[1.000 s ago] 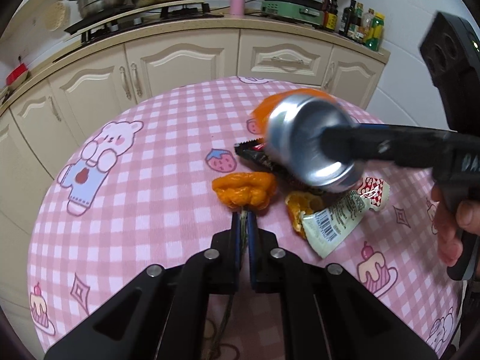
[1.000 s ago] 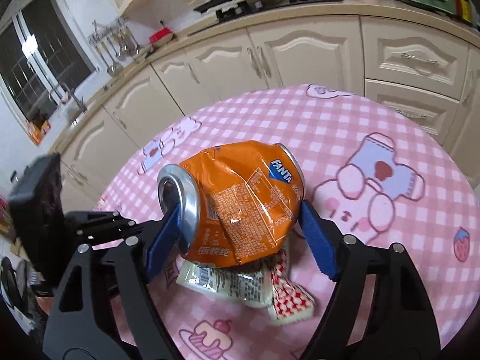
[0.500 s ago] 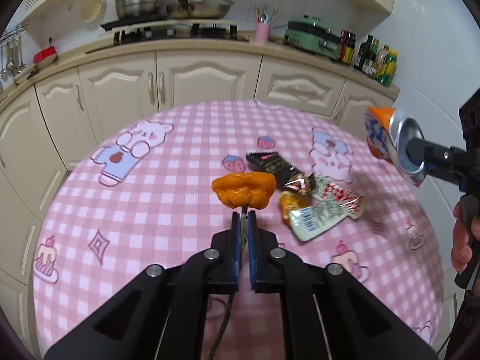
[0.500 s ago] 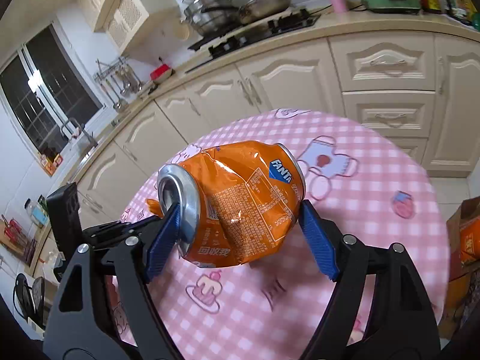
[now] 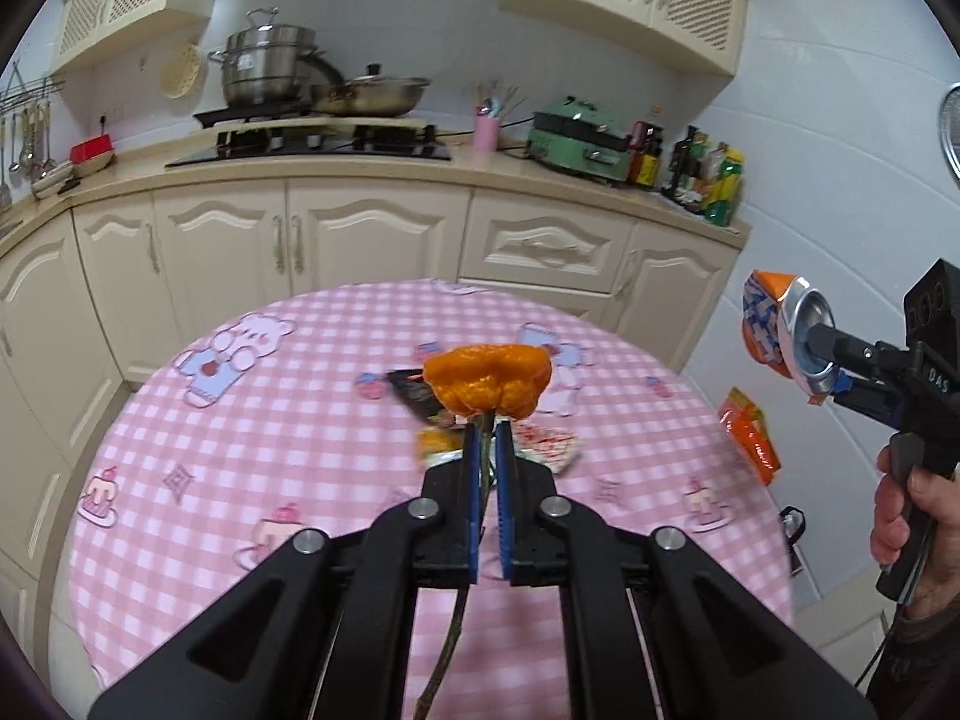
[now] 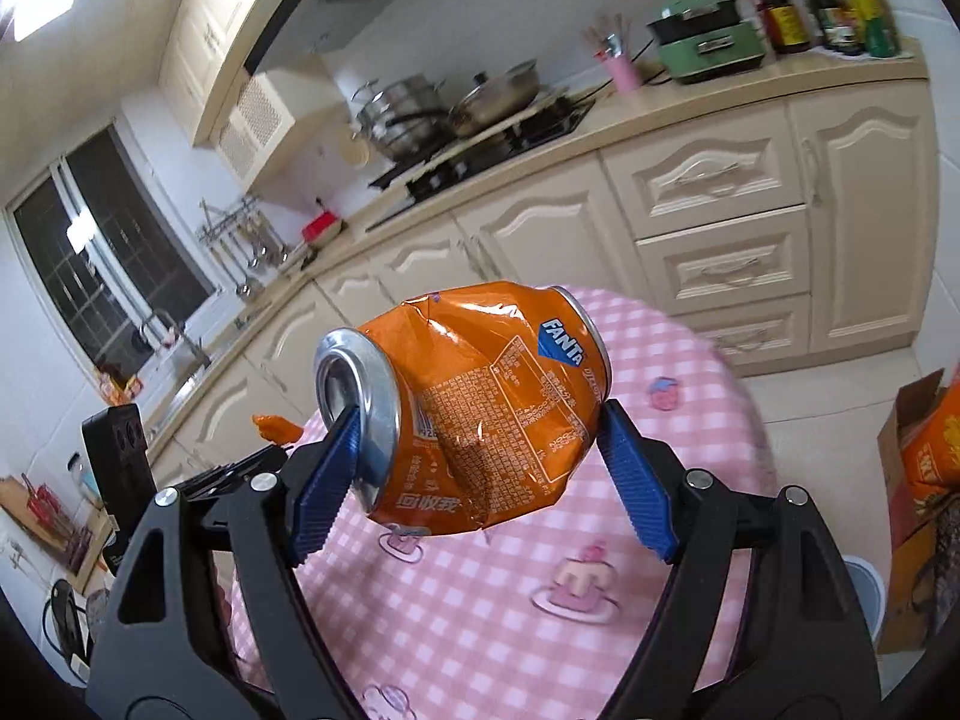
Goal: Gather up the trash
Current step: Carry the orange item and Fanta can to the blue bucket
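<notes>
Both pairs of jaws are clamped on something. In the right wrist view the right gripper [image 6: 480, 456] stands fairly wide, its blue ribbed pads [image 6: 327, 483] pressing the two ends of a crushed orange Fanta can [image 6: 480, 408] — one pad sits in the silver end at about 9 o'clock, the other against the opposite end at 3 o'clock. The can lies sideways in the air above the table, its wall dented and creased, with a blue Fanta badge and fine print on the orange skin.

In the left wrist view the left gripper [image 5: 487, 468] is nearly closed, pinching a thin stem with a wrinkled orange peel [image 5: 487, 383] sticking up at its 12 o'clock, held off the tabletop. Behind and under the peel, on the pink checked tablecloth [image 5: 270, 450], lie the remaining scraps — a dark wrapper [image 5: 414, 399] at 10 o'clock of the gripper tips, and a pale wrapper with red print [image 5: 546, 444] just to 3 o'clock; both are blurred. The same can shows at the far 3 o'clock edge of this view, beyond the table rim, silver end facing the camera. An orange package [image 5: 750, 435] lies lower, off the table at 4 o'clock.
</notes>
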### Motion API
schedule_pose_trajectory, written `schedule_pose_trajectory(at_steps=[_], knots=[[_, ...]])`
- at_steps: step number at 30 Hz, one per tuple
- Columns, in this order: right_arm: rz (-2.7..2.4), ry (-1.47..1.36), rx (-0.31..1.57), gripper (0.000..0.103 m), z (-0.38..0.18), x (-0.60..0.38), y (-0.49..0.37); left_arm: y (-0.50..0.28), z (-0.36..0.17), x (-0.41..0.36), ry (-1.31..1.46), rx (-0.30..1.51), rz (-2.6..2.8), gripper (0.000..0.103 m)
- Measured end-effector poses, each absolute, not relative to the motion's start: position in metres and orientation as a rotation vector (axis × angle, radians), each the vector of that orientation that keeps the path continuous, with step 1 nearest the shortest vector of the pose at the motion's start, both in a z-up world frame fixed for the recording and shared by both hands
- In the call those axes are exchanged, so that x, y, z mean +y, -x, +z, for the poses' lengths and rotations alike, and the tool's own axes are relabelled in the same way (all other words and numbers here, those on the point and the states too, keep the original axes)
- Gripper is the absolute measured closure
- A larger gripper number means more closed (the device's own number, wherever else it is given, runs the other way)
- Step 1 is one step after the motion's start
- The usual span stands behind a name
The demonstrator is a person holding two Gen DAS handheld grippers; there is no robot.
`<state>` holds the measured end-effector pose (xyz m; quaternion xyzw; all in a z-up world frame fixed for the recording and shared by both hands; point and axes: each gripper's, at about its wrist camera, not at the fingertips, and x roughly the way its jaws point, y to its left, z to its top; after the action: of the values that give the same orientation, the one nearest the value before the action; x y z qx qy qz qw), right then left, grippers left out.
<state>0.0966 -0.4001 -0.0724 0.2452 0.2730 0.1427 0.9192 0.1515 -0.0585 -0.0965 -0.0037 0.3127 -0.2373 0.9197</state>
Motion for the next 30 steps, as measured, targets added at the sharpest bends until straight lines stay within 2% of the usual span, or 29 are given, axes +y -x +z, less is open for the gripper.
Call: schedule_pose_trajectory(at_steps=[9, 17, 22, 30], knots=[[0.140, -0.565, 0.481, 0.026, -0.075, -0.477, -0.030, -0.112, -0.079, -0.137, -0.026, 0.602, -0.631, 0.098], [-0.050, -0.653, 0.480, 0.026, -0.111, -0.557, 0.031, -0.082, -0.086, -0.236, -0.067, 0.639, -0.819, 0.098], [-0.151, -0.732, 0.534, 0.026, -0.154, -0.596, 0.053, -0.073, -0.113, -0.307, -0.099, 0.724, -0.923, 0.098], [-0.250, -0.874, 0.622, 0.026, -0.229, -0.632, 0.062, -0.070, -0.185, -0.407, -0.164, 0.923, -1.010, 0.098]])
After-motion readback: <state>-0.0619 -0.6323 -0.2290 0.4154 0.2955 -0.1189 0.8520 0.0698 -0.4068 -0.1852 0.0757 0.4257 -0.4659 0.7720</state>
